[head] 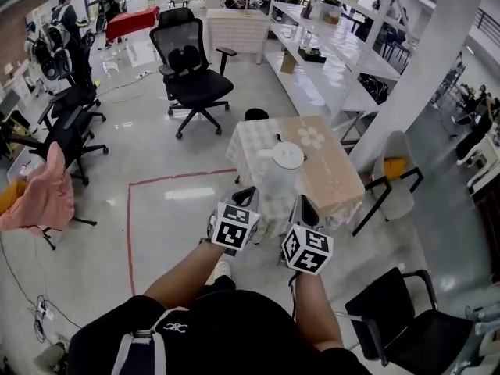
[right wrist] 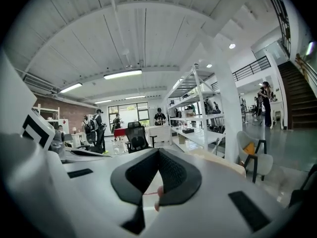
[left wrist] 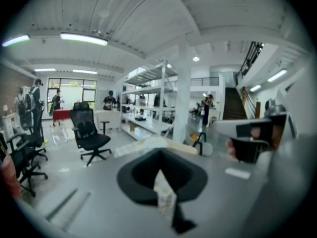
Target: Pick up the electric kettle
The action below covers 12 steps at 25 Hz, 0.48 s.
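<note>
Head view: a white kettle point(head: 284, 166) stands on a cloth-covered desk point(head: 337, 174), with the left gripper point(head: 247, 199) and right gripper point(head: 303, 208) held near its front edge.

Left gripper view: the left gripper point(left wrist: 159, 155) has its jaws meeting at the tips, holding nothing, and the kettle lid point(left wrist: 148, 143) shows beyond.

Right gripper view: the right gripper point(right wrist: 158, 153) is likewise closed and empty, with the desk point(right wrist: 220, 161) behind it.

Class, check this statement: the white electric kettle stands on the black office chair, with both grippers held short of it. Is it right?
Not quite. The head view shows the electric kettle standing on the cloth-covered table, not on the black office chair. The left gripper and right gripper are indeed short of it.
</note>
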Each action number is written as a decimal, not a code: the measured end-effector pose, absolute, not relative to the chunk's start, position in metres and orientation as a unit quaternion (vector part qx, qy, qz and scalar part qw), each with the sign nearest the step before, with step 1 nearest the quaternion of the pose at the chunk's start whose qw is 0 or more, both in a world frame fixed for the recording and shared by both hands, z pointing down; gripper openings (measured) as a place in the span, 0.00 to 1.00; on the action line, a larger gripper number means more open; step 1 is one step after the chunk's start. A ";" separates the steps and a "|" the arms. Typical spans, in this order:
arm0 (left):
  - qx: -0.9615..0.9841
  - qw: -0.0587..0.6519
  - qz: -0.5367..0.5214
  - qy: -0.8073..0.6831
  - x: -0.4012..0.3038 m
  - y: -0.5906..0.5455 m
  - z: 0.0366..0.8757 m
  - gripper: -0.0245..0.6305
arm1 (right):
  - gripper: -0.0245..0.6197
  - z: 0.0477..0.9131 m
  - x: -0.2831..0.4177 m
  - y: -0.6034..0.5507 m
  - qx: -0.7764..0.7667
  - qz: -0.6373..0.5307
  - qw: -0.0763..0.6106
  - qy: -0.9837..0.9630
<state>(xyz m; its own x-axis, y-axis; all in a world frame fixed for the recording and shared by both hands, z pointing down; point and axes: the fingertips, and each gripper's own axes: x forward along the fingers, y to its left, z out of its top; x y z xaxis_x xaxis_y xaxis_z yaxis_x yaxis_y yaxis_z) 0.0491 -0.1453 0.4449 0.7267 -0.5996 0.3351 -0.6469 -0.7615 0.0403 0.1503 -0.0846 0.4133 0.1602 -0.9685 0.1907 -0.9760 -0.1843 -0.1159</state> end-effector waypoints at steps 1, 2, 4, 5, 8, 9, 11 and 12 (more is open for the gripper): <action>0.926 0.080 0.155 -0.334 0.051 -0.155 0.446 0.03 | 0.03 0.414 0.152 -0.094 0.763 0.113 0.018 -0.636; 0.927 0.082 0.156 -0.332 0.052 -0.166 0.446 0.03 | 0.03 0.415 0.154 -0.103 0.766 0.115 0.019 -0.633; 0.927 0.084 0.156 -0.330 0.053 -0.188 0.445 0.03 | 0.03 0.415 0.160 -0.123 0.771 0.118 0.018 -0.625; 0.927 0.086 0.155 -0.330 0.054 -0.199 0.445 0.03 | 0.03 0.416 0.163 -0.133 0.774 0.119 0.017 -0.622; 0.929 0.090 0.153 -0.324 0.058 -0.230 0.448 0.03 | 0.03 0.416 0.168 -0.163 0.779 0.119 0.019 -0.616; 0.930 0.092 0.154 -0.322 0.059 -0.240 0.451 0.03 | 0.03 0.417 0.168 -0.172 0.780 0.117 0.022 -0.614; 0.930 0.098 0.154 -0.319 0.061 -0.256 0.457 0.03 | 0.03 0.421 0.168 -0.186 0.783 0.116 0.029 -0.611; 0.930 0.101 0.154 -0.317 0.062 -0.263 0.459 0.03 | 0.03 0.423 0.169 -0.193 0.784 0.118 0.032 -0.609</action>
<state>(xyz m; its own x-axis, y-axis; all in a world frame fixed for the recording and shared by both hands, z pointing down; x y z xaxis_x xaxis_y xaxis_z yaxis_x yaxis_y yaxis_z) 0.0620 -0.2634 0.4593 0.7512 -0.5598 0.3497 -0.6216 -0.7782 0.0896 0.1693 -0.1928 0.4228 0.2316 -0.9467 0.2238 -0.9619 -0.2572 -0.0923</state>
